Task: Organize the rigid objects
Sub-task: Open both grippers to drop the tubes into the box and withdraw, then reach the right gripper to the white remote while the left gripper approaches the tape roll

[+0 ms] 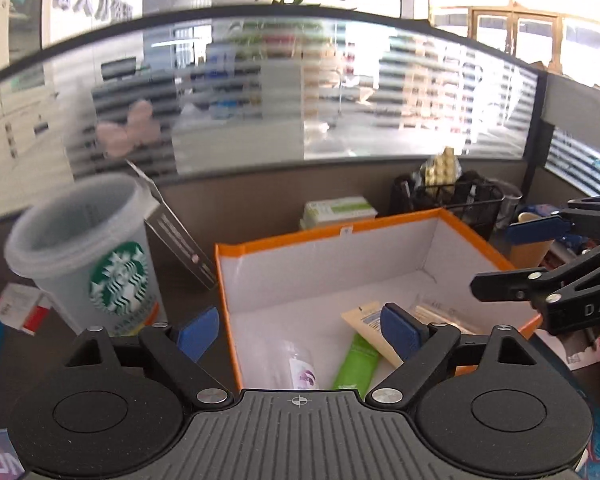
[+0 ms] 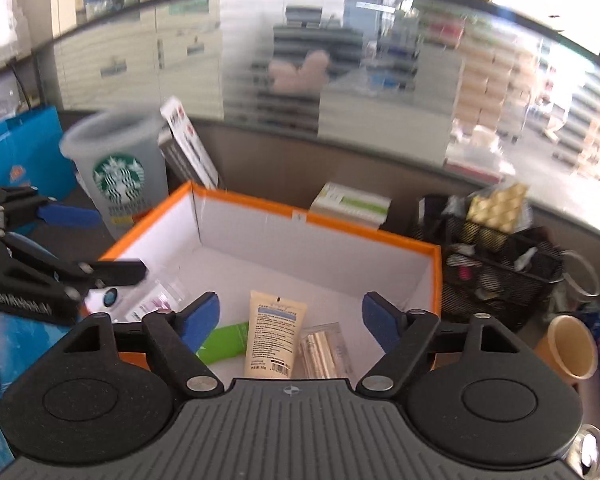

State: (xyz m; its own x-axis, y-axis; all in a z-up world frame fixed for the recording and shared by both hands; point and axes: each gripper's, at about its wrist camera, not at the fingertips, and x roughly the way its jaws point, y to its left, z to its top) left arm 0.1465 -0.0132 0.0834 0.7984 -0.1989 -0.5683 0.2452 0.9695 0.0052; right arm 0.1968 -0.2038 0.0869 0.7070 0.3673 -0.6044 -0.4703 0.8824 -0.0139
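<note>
An orange-rimmed white box [image 1: 340,236] [image 2: 364,236] sits on the desk. Inside lie a beige tube [image 2: 274,332] [image 1: 366,318], a green tube [image 1: 356,366] [image 2: 224,344], a clear wrapped packet [image 1: 300,368] and a clear case with gold contents [image 2: 326,350]. My left gripper [image 1: 296,334] is open and empty above the box's near left corner. My right gripper [image 2: 290,318] is open and empty above the box's near edge. Each gripper shows in the other's view, the right [image 1: 540,256] and the left [image 2: 80,240].
A Starbucks cup [image 1: 96,256] [image 2: 118,176] stands left of the box, with a leaning carton [image 1: 180,232] behind. A green-white carton [image 1: 338,210] and a black mesh organizer [image 2: 496,264] are behind the box. A paper cup [image 2: 572,346] stands at the right.
</note>
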